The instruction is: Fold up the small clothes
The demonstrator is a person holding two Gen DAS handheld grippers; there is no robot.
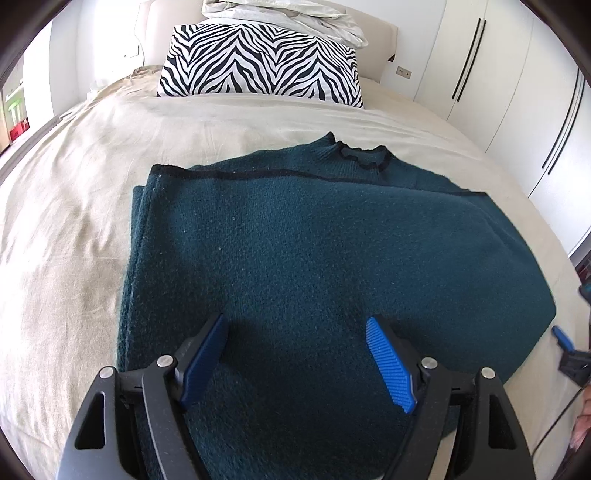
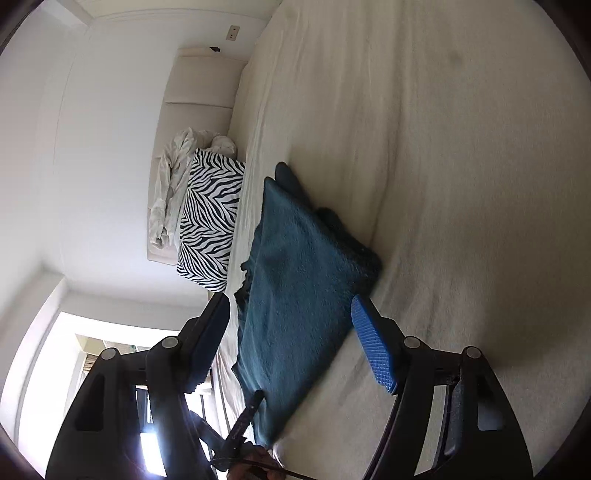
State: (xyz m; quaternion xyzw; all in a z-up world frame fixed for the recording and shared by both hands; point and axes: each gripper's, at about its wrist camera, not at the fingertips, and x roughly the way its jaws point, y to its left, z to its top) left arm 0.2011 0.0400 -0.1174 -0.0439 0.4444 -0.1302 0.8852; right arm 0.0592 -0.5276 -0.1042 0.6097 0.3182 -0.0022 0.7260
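The left gripper [image 1: 295, 334] hovers with its blue-padded jaws spread wide and nothing between them, poised just above the near edge of the dark teal knitted sweater [image 1: 314, 258]. The right gripper [image 2: 291, 321] is rolled onto its side, its jaws likewise standing apart and gripping nothing; the sweater shows in the gap beyond them, but the pads do not press it. In the left wrist view, the right gripper's blue tip peeks in at the right edge, just off the sweater's corner. The sweater lies folded flat on the beige bed sheet [image 1: 74, 221], its lower part doubled up towards the black-trimmed collar [image 1: 364, 157]. Farther back, a zebra-striped pillow [image 1: 258, 62] leans on the cream headboard [image 2: 199, 92], with a crumpled white duvet [image 1: 288, 14] on top.
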